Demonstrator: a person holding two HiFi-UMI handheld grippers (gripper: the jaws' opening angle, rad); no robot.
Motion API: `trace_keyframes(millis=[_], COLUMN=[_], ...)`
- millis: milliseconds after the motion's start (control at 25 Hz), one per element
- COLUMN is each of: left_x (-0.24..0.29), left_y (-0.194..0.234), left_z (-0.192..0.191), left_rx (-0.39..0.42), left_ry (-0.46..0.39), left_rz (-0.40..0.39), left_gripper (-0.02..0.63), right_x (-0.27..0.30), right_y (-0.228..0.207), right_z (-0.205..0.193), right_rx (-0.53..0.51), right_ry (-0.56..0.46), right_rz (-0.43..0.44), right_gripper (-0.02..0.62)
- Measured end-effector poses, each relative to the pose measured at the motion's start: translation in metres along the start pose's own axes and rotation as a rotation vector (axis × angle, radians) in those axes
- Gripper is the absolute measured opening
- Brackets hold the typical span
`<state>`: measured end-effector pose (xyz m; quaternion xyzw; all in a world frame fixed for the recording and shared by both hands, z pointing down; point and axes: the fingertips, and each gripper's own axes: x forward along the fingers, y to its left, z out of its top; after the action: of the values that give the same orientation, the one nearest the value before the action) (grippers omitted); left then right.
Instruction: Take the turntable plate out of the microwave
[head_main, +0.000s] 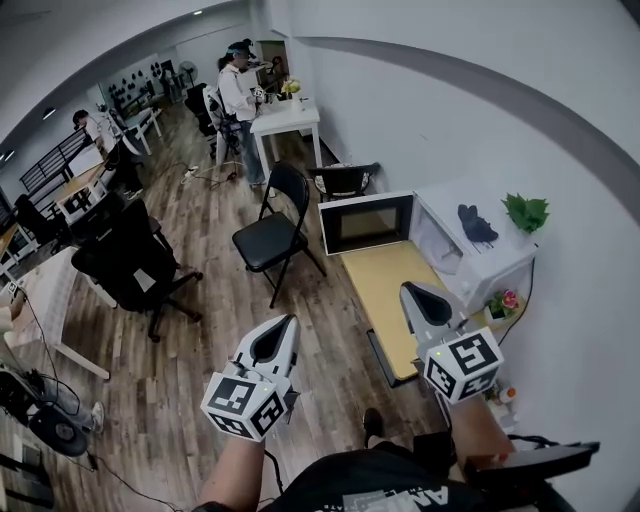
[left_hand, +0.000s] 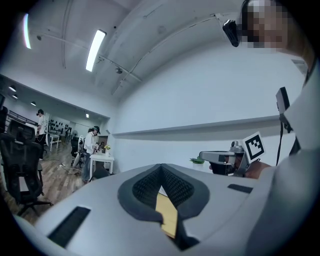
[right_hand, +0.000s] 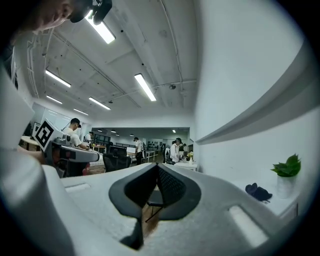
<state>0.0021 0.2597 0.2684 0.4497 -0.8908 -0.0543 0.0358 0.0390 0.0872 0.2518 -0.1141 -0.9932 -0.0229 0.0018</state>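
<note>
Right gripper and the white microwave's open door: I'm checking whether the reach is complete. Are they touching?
Apart. The head view shows bare wooden tabletop between the shut right gripper and the white microwave's open door.

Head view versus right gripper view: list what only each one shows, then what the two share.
Only the head view shows the microwave's open door and the cavity behind it. Only the right gripper view shows the ceiling light strips. Both show the potted plant, the dark object near it, the black folding chair, the shut right gripper and the left gripper.
</note>
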Motion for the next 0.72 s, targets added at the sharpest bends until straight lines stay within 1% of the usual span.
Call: trace_keyframes(millis=[120,280,400,600,720], left_x=[0.033,0.076,0.108,0.157,0.192], left_y=[0.010,0.019,0.026,0.024,0.016], left_z=[0.007,0.015,0.016,0.017,0.016], left_rx=[0.002,-0.016,-0.020,-0.016,0.008], left_ry=[-0.001,-0.008,0.003,0.021,0.041], left_rz=[0.001,0.000,0.006,-0.009,-0.034], left_gripper=[0.000,0.000,0.000,0.000,0.000], right_x=[0.025,0.052,0.068,0.083,0.090], right_y=[-0.025,-0.061,-0.086,-0.123,-0.148], right_z=[0.005,0.006,0.005,-0.002,-0.007], right_rx=[0.001,0.000,0.007,0.017,0.027], right_ry=[-0.005,-0.004,-0.009,-0.003,-0.008], right_rz=[0.012,0.023,0.027,0.035,0.023], right_gripper=[0.006,0.006,0.006,0.006,0.006])
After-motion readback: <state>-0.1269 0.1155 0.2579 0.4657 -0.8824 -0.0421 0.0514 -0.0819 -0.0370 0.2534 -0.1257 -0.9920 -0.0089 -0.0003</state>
